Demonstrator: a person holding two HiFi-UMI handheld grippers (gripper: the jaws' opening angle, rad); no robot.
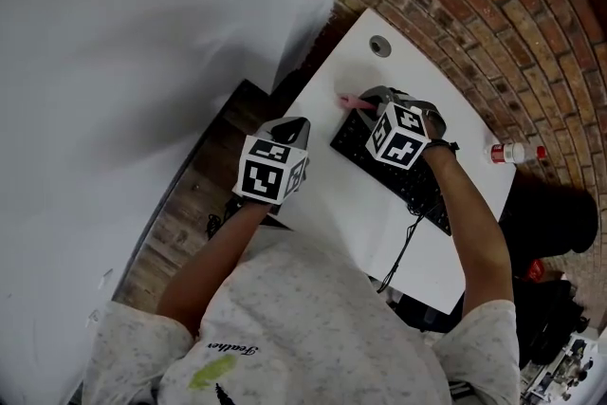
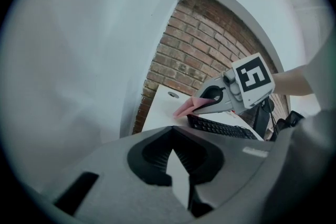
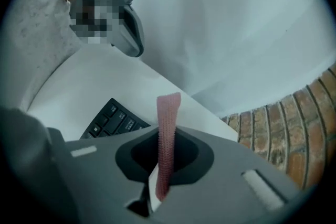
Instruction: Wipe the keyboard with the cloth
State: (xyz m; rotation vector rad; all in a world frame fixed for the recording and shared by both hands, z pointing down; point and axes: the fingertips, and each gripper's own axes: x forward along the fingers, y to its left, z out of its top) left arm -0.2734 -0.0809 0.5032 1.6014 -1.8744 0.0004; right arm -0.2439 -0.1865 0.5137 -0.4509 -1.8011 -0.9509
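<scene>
A black keyboard (image 1: 410,183) lies on the white table (image 1: 346,209). My right gripper (image 1: 365,101) hovers over the keyboard's far left end, shut on a pink cloth (image 1: 349,100) that sticks out past its tips. In the right gripper view the cloth (image 3: 168,123) stands up as a narrow strip between the shut jaws (image 3: 163,165), with keyboard keys (image 3: 110,118) below left. My left gripper (image 1: 292,130) is off the table's left edge, jaws together and holding nothing. In the left gripper view (image 2: 176,160) I see the right gripper (image 2: 210,105), the cloth (image 2: 185,108) and the keyboard (image 2: 220,127).
A round cable hole (image 1: 380,45) sits near the table's far end. The keyboard's cable (image 1: 403,251) runs off the near edge. A white bottle with a red cap (image 1: 513,152) lies at the table's right side. White wall is at left and brick surface (image 1: 493,24) at right.
</scene>
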